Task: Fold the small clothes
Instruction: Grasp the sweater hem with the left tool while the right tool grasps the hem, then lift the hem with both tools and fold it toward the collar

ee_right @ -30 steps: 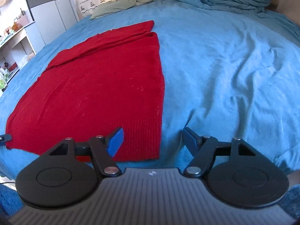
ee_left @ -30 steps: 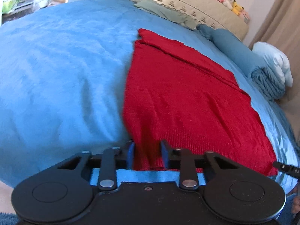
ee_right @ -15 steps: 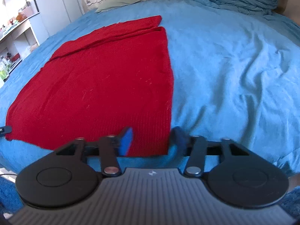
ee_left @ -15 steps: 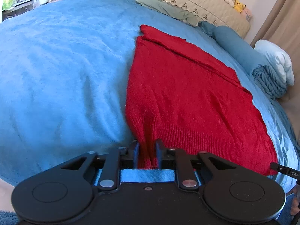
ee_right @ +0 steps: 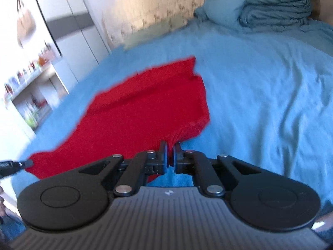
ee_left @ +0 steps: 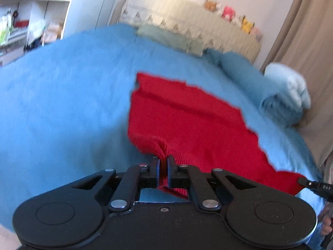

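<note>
1. A red knitted garment (ee_left: 187, 125) lay spread on a bed covered by a blue sheet (ee_left: 62, 104), its far end flat and its near ribbed hem raised off the sheet at both corners.
2. The left gripper (ee_left: 163, 162) had its jaws closed on the near left corner of the hem, with the red knit bunched into a fold between the black fingers (ee_left: 155, 166).
3. The right gripper (ee_right: 170, 152) was clamped shut on the near right corner of the same hem, and the cloth there pulled up into a small peak at the pads.
4. In the right wrist view the garment (ee_right: 141, 108) stretched away to the left of the right gripper, with the tip of the left gripper (ee_right: 27, 163) showing at its far corner.
5. In the left wrist view the tip of the right gripper (ee_left: 306, 182) showed at the red corner on the right edge.
6. At the head of the bed stood a cream headboard (ee_left: 187, 27) with small plush toys (ee_left: 229, 13) on top.
7. A folded blue duvet (ee_right: 270, 10) sat near the headboard, and a pale green cloth (ee_left: 166, 37) lay just in front of it.
8. Both views were blurred.
</note>
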Demonstrator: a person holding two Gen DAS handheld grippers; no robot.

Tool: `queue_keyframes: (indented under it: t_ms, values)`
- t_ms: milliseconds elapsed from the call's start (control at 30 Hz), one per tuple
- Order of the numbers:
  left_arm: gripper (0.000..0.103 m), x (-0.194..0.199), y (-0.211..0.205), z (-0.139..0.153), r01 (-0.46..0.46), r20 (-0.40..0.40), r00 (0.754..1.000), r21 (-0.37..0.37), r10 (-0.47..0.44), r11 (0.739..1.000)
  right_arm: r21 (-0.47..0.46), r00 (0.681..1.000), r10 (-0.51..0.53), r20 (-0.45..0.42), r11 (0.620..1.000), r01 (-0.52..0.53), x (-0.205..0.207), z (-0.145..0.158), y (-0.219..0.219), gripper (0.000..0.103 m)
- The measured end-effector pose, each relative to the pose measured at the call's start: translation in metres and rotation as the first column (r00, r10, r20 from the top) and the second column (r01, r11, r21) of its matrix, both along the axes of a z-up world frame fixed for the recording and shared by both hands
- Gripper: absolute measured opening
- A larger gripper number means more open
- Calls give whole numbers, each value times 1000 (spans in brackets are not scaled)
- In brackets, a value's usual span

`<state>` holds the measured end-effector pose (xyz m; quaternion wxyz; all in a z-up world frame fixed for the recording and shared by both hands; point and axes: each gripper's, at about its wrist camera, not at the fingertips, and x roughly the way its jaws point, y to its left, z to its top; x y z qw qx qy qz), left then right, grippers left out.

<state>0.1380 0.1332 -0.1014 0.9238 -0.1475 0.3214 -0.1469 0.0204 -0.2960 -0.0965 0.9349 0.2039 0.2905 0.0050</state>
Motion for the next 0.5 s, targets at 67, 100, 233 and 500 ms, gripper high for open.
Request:
queue_keyframes:
  t_ms: [67,100,233,500]
  values:
    - [6,12,0,18,-8,41,999,-37,9,999,26,999,0,40,1000,-1,11,19,-5,21]
    - [6,20,0,25,-12,59,998,-49,15,999,39,998,3,61,999,-5,19,29,-8,21]
    - [6,69,-12,58,-43,130,990,-50,49,998,89,990,2,141,996,-14,64,67,-20,20]
    - [6,225,-49,88,-136,211,967,-45,143,990,135,977,-71,202,990,44,219,98,-54,20]
